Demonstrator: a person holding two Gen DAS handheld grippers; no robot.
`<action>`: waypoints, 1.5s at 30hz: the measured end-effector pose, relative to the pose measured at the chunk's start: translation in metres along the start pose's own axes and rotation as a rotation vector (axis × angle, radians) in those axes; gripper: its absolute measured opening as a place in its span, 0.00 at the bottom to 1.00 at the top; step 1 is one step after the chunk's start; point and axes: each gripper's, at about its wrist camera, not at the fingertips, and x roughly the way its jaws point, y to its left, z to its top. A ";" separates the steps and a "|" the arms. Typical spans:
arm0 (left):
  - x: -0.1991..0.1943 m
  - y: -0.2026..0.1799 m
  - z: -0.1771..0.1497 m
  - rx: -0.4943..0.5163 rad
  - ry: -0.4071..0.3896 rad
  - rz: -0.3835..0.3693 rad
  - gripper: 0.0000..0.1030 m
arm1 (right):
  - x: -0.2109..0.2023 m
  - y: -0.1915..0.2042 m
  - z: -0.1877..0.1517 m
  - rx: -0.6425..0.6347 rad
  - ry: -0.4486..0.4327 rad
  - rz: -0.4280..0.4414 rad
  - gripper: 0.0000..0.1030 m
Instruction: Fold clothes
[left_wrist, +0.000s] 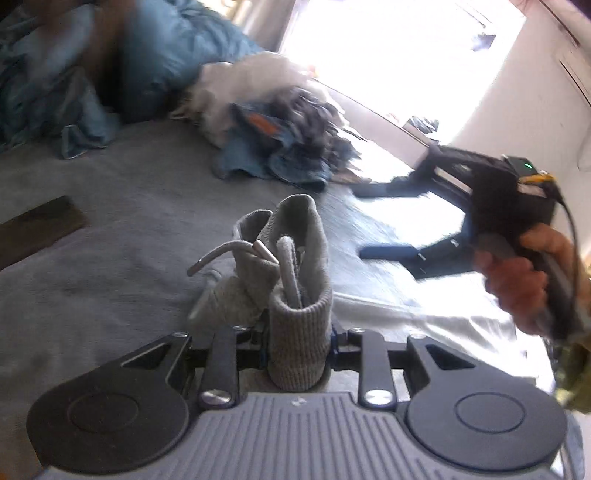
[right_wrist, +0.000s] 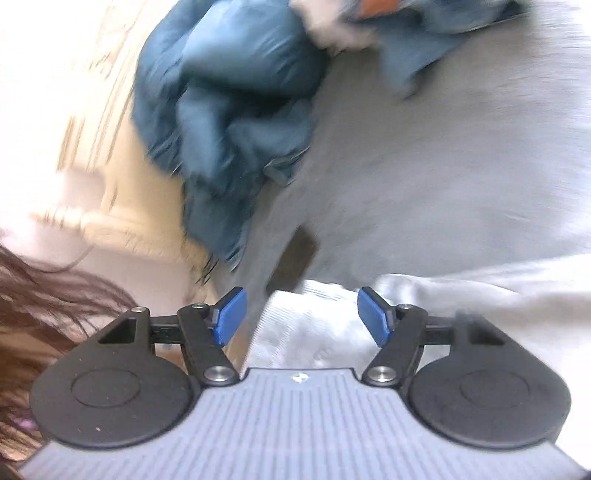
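Left wrist: left gripper (left_wrist: 297, 343) clamped on a bunched grey knit garment (left_wrist: 291, 280) with drawstring, lifted above the grey bedspread (left_wrist: 129, 206). Farther off, an unfolded clothes heap (left_wrist: 280, 136); at right, right gripper (left_wrist: 399, 221) in a hand (left_wrist: 524, 273).

Right wrist: right gripper (right_wrist: 301, 317) spread open, empty, over white cloth (right_wrist: 306, 325). Blue bedding (right_wrist: 229, 110) far left. Folding barely begun, by the look of it.

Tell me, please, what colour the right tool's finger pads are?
Bright blue pads, clearest in the right wrist view.
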 end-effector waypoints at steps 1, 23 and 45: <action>0.004 -0.008 -0.003 0.018 0.005 -0.002 0.28 | -0.015 -0.008 -0.008 0.031 -0.023 -0.026 0.65; 0.019 -0.066 -0.015 0.157 0.308 -0.126 0.51 | -0.058 -0.133 -0.123 0.533 -0.150 -0.114 0.67; 0.171 -0.110 0.030 0.415 0.518 0.080 0.45 | -0.049 -0.156 -0.150 0.665 -0.425 -0.134 0.34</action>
